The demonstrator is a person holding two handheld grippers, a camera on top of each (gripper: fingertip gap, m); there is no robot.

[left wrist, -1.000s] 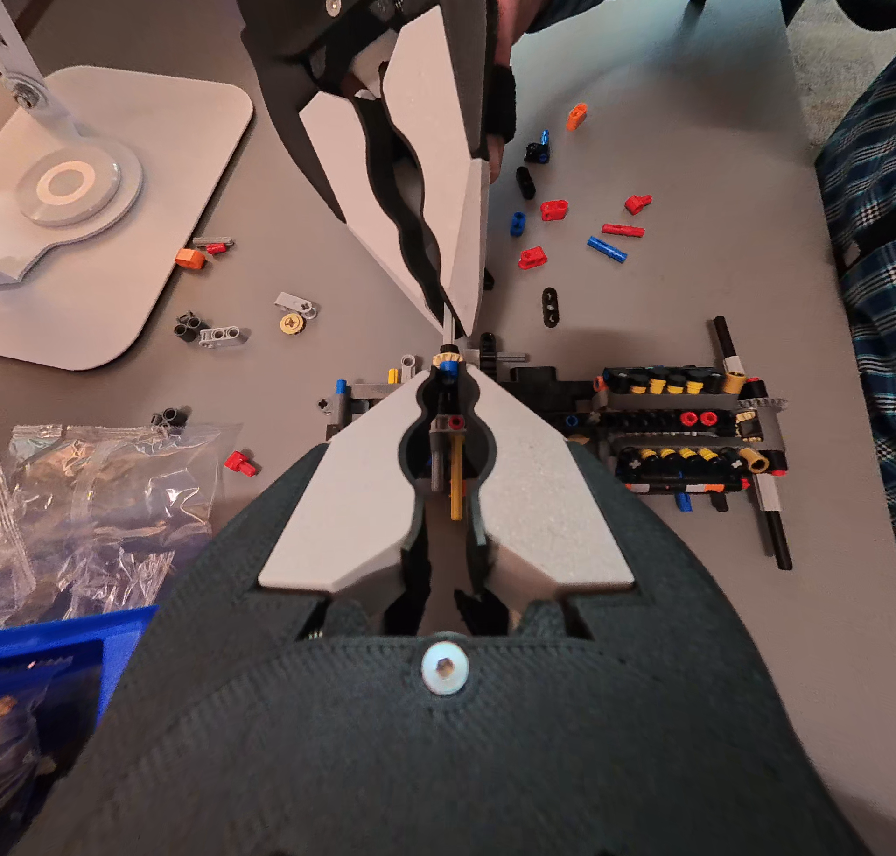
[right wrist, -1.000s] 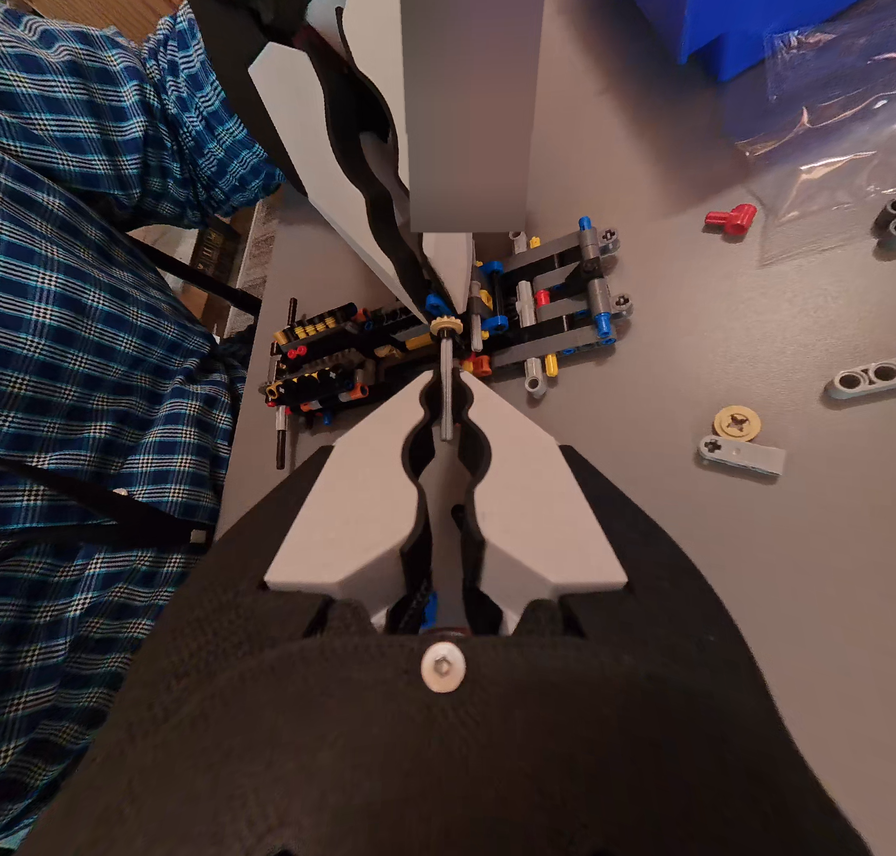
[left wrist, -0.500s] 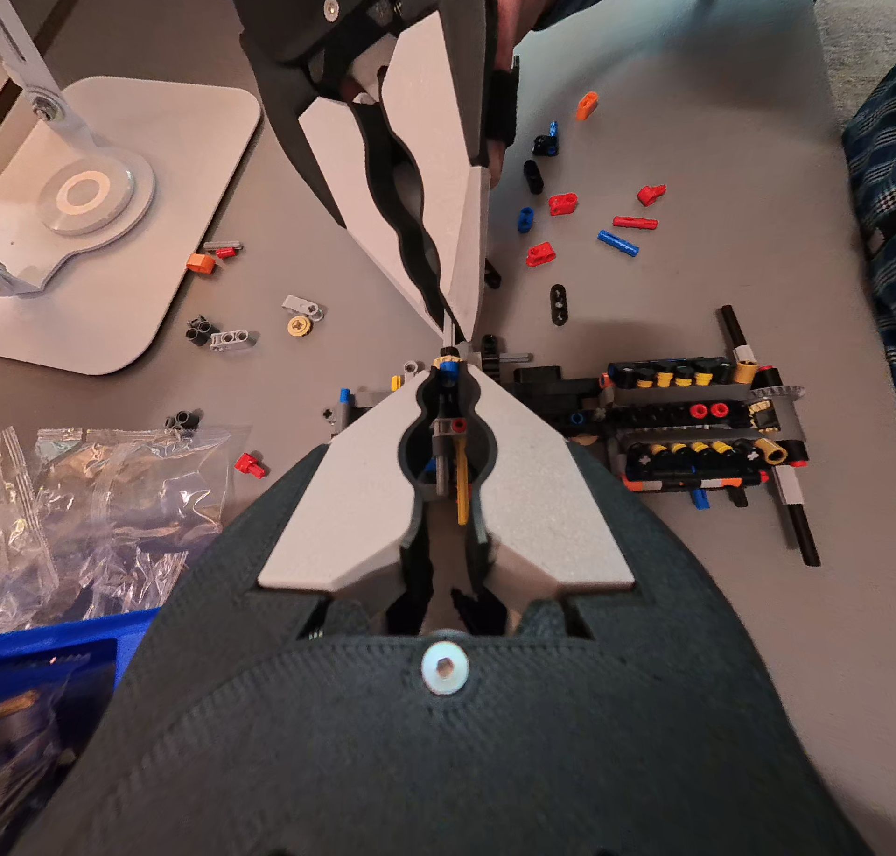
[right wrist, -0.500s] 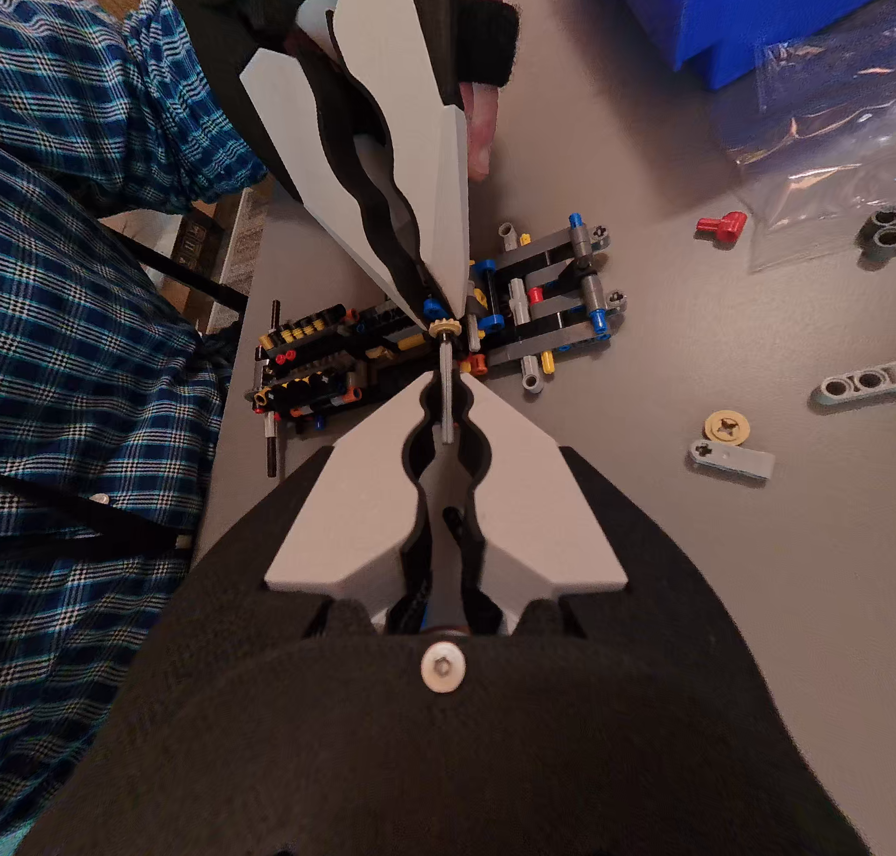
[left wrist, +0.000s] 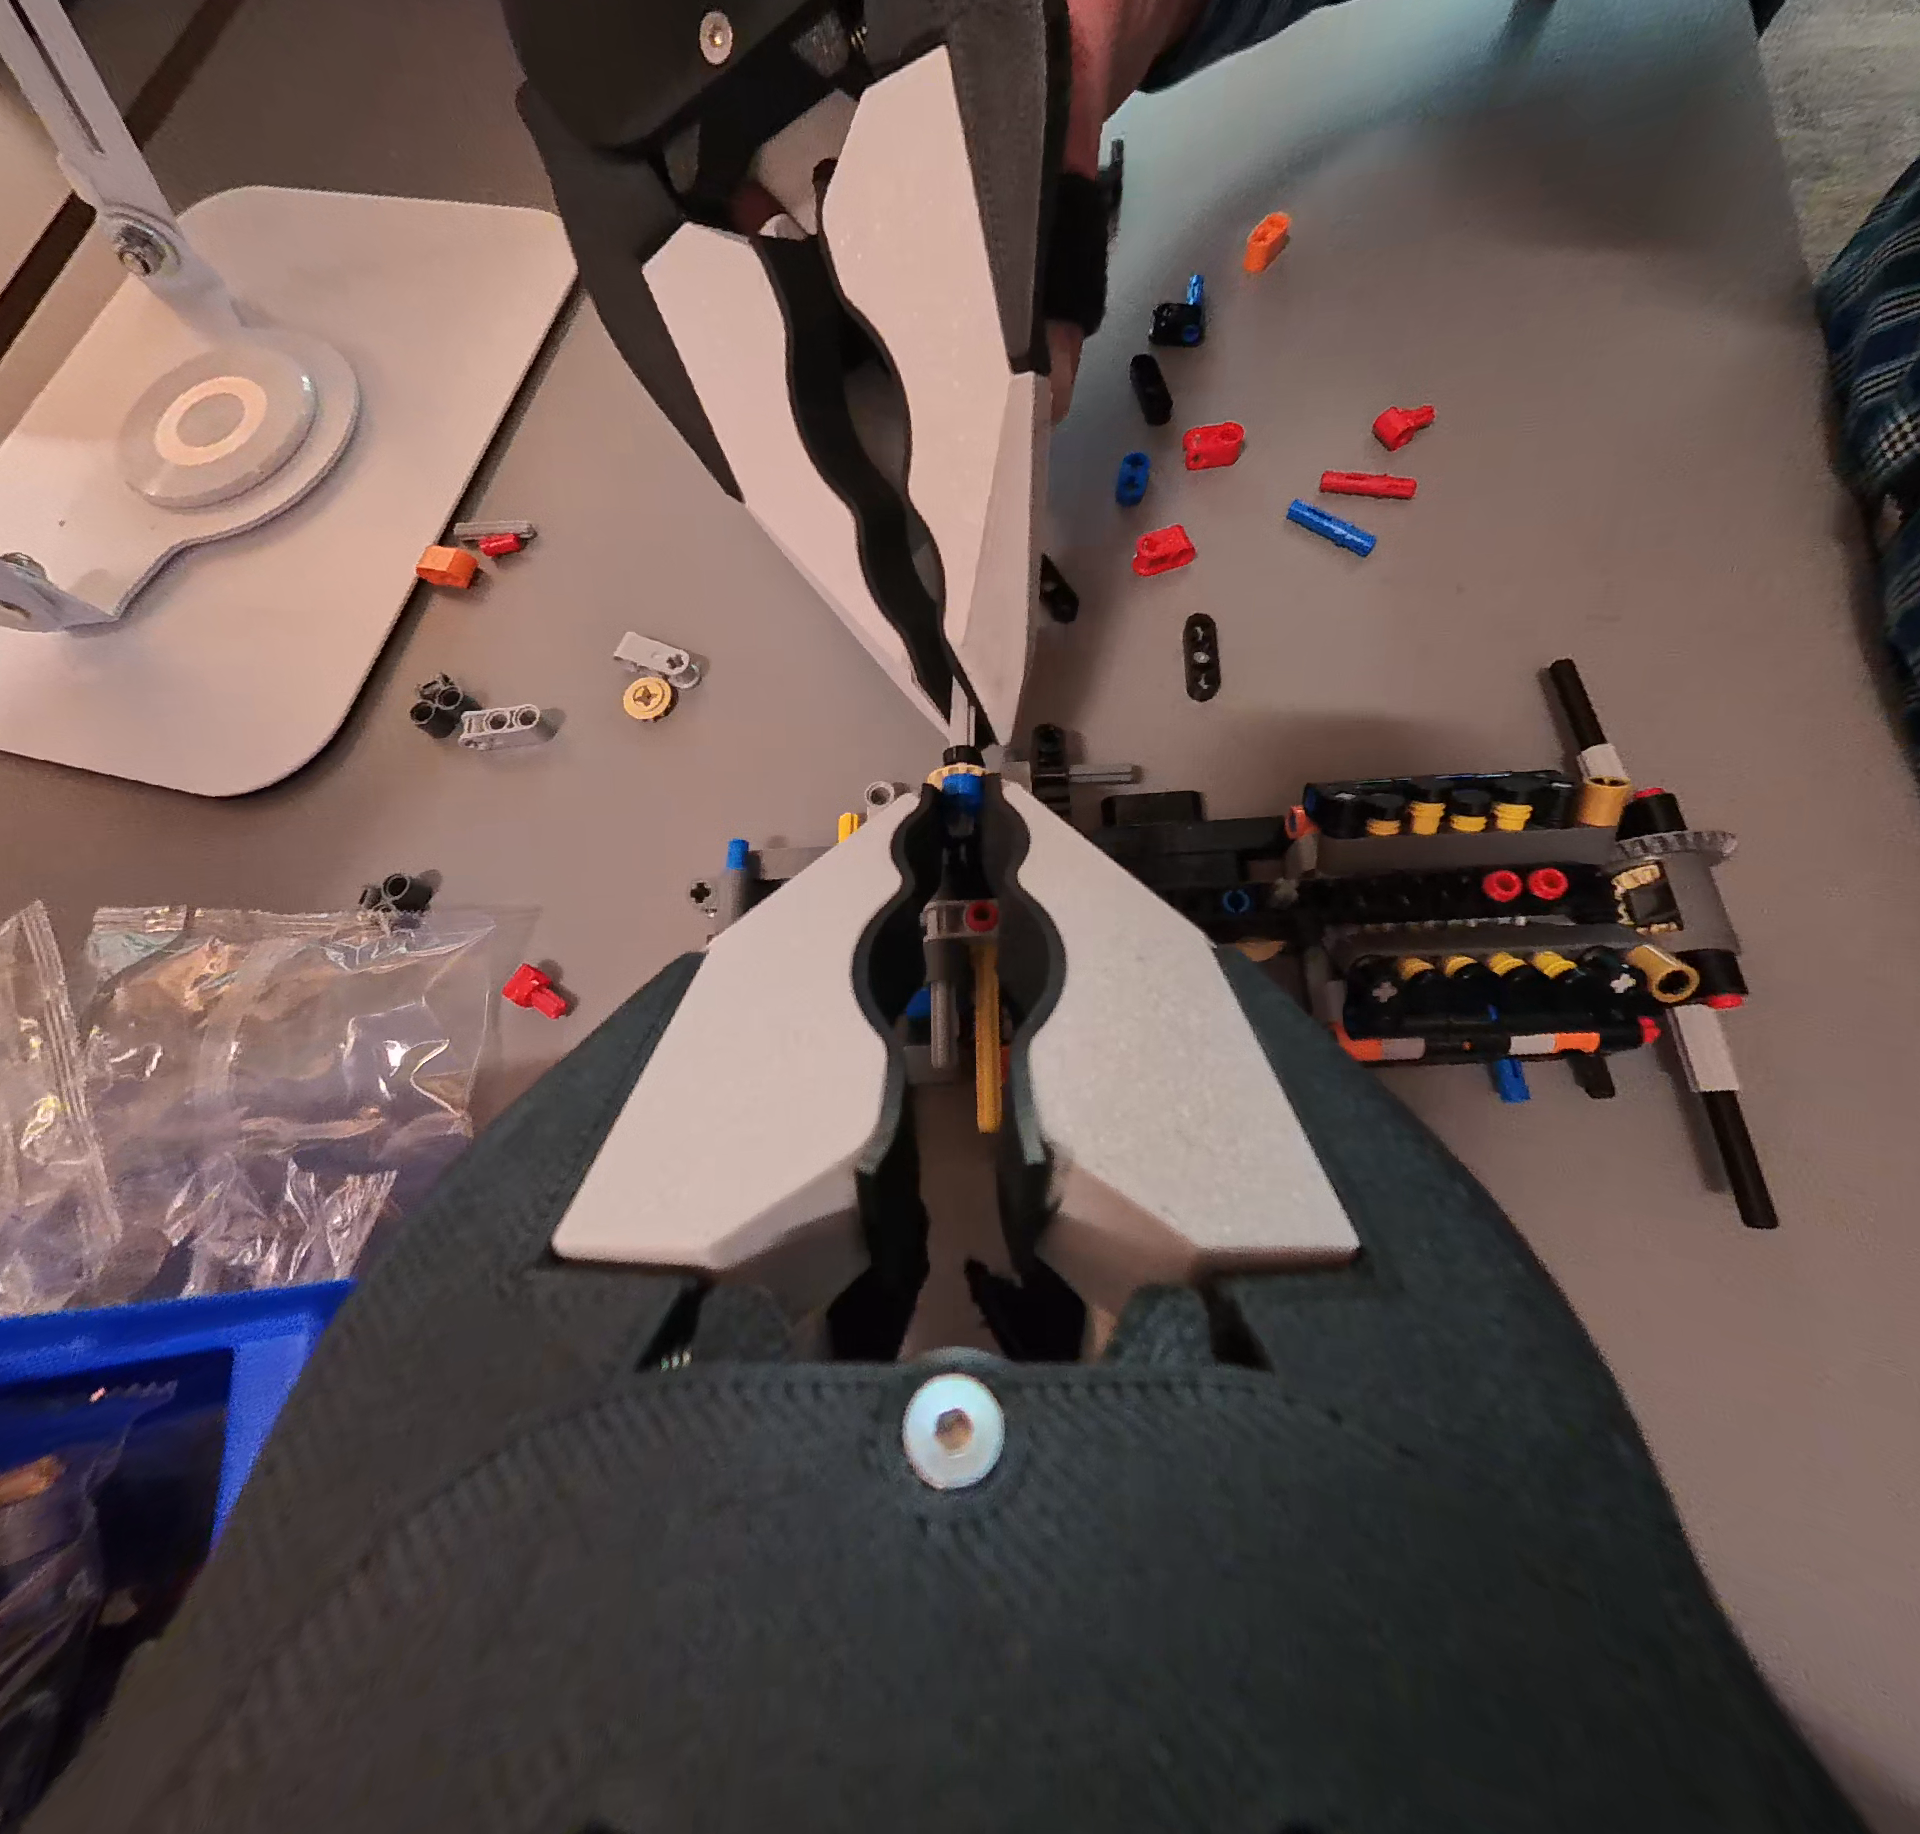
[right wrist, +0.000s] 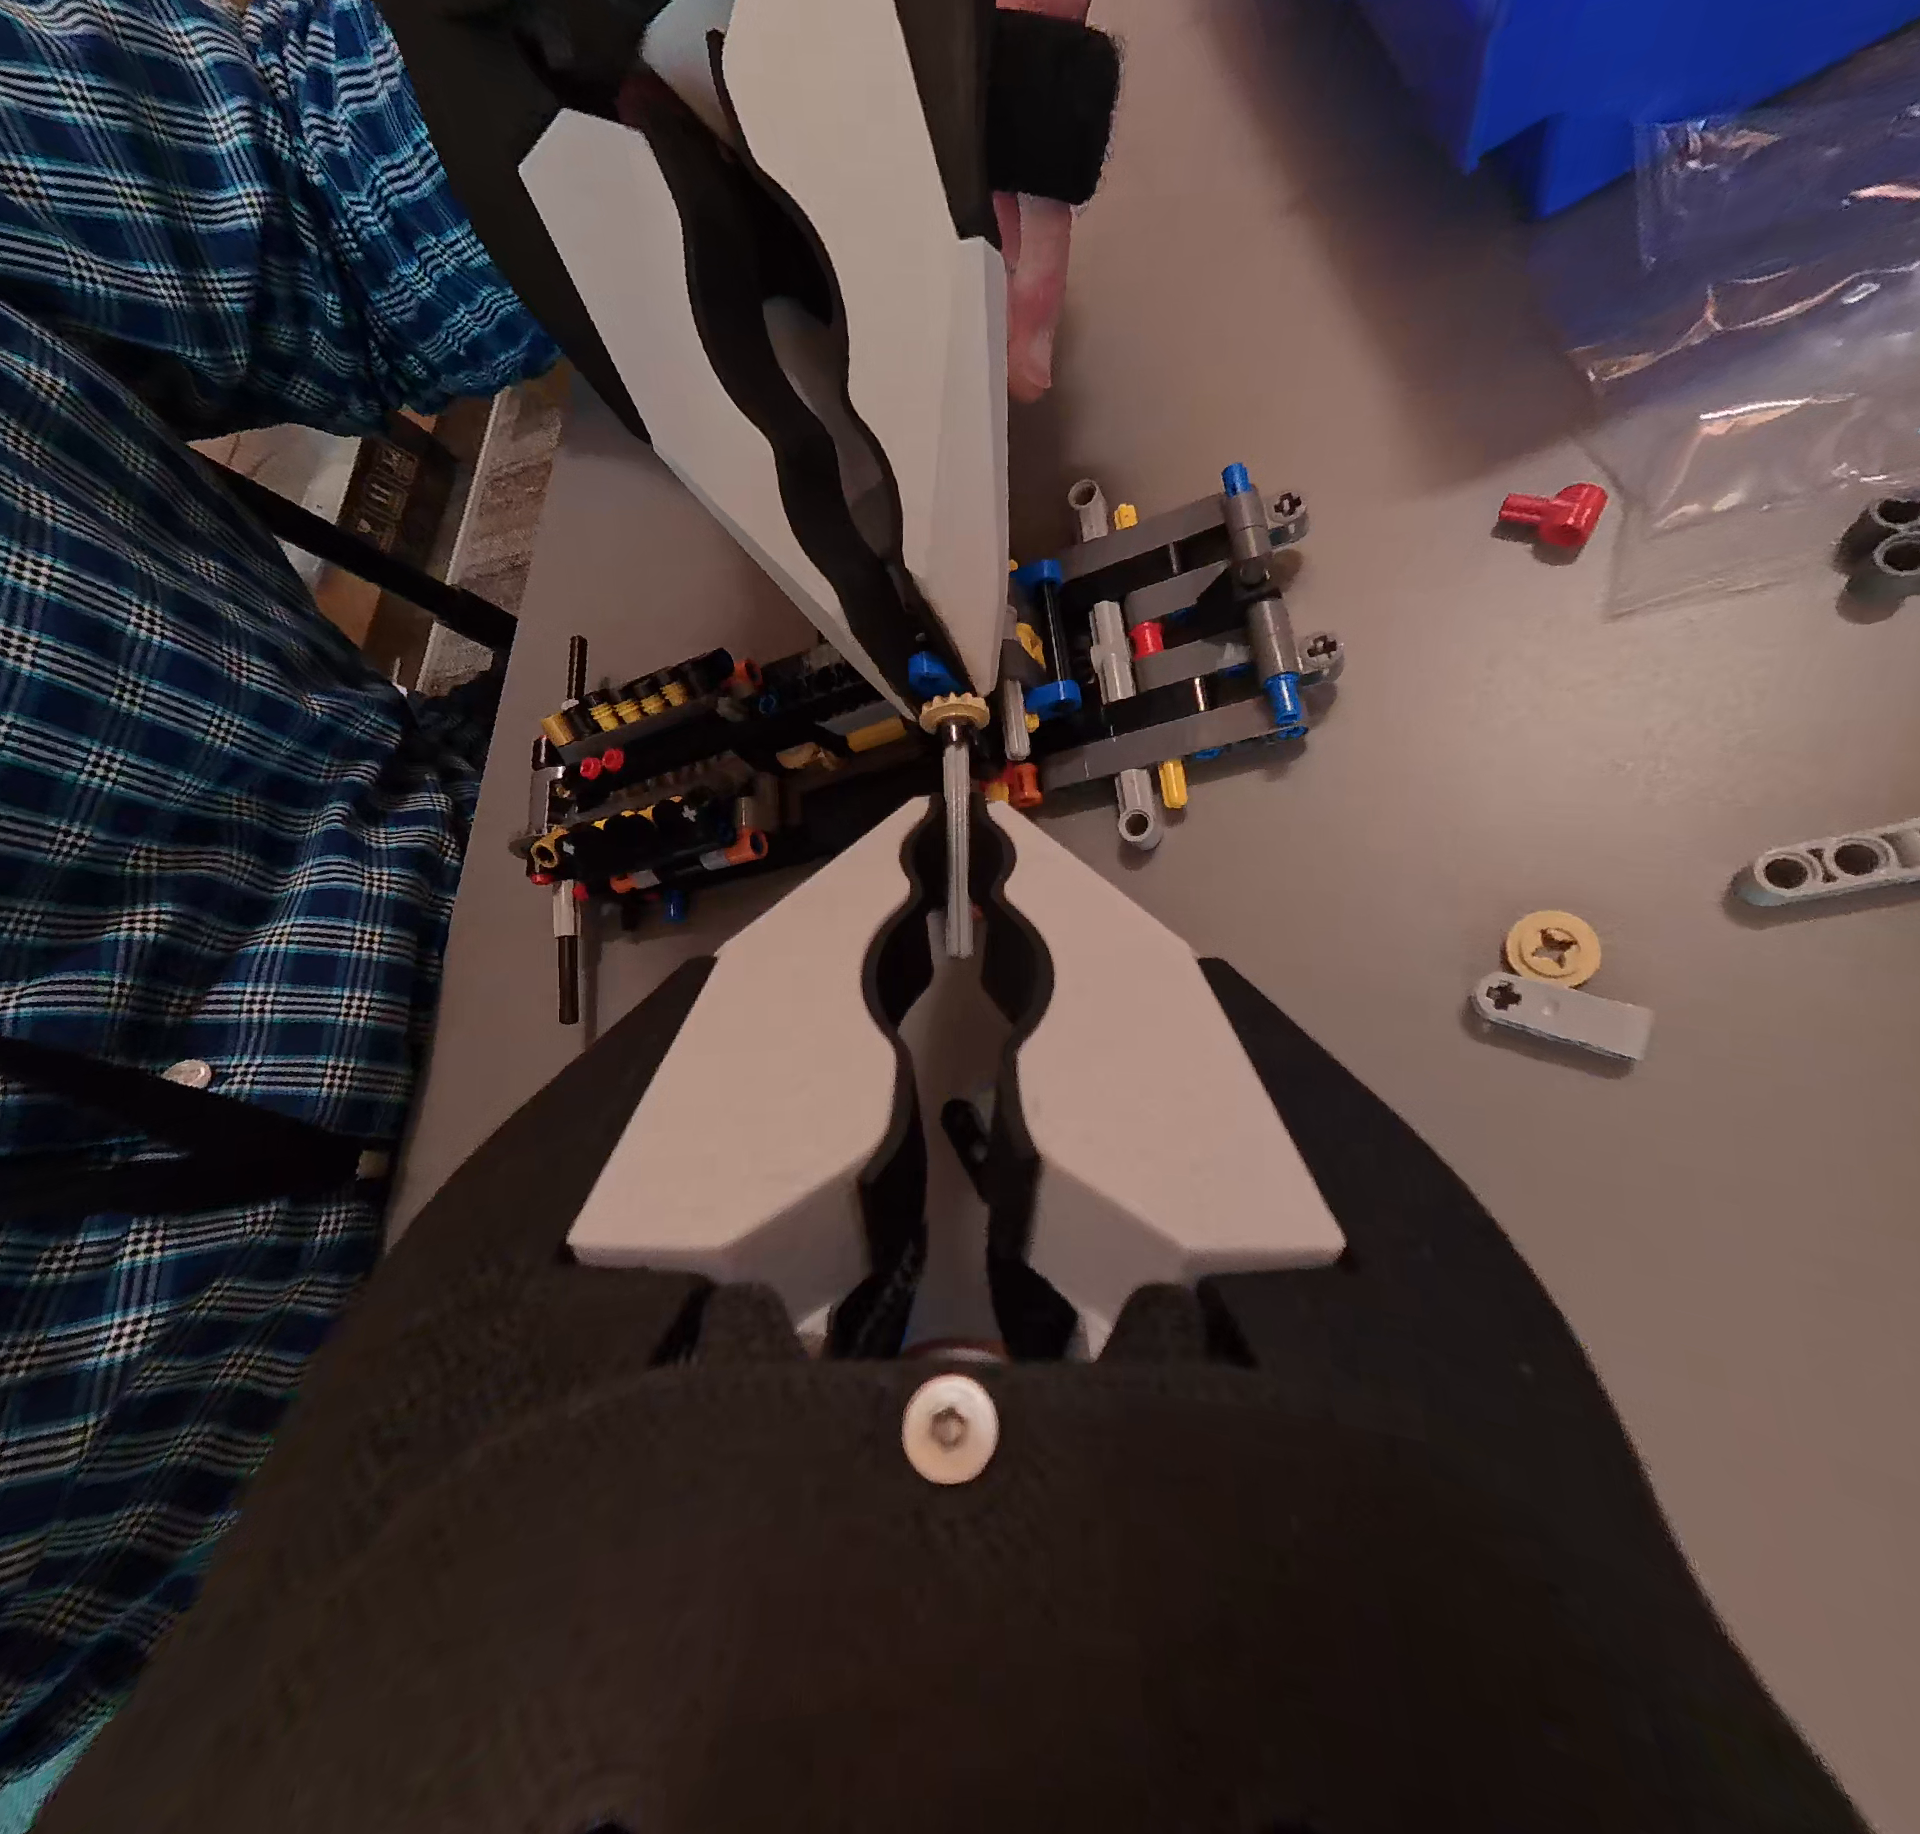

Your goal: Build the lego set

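In the left wrist view, the left gripper (left wrist: 961,797) is clenched on the middle of the lego model (left wrist: 1455,901), which lies on the grey table (left wrist: 1507,278); a yellow axle (left wrist: 987,1046) and a grey pin show in the hollow between its fingers. The right gripper (left wrist: 971,719) comes in from above, tip to tip with it. Loose red, blue, black and orange pieces lie beyond, a tan round piece (left wrist: 649,695) to the left, clear plastic bags (left wrist: 208,1078) and a blue bin (left wrist: 135,1369) at lower left. No readable writing shows. In the right wrist view, the right gripper (right wrist: 956,818) grasps a grey axle (right wrist: 956,849) carrying a tan gear (right wrist: 954,716) at the model (right wrist: 1143,662); the left gripper (right wrist: 951,672) meets it there.
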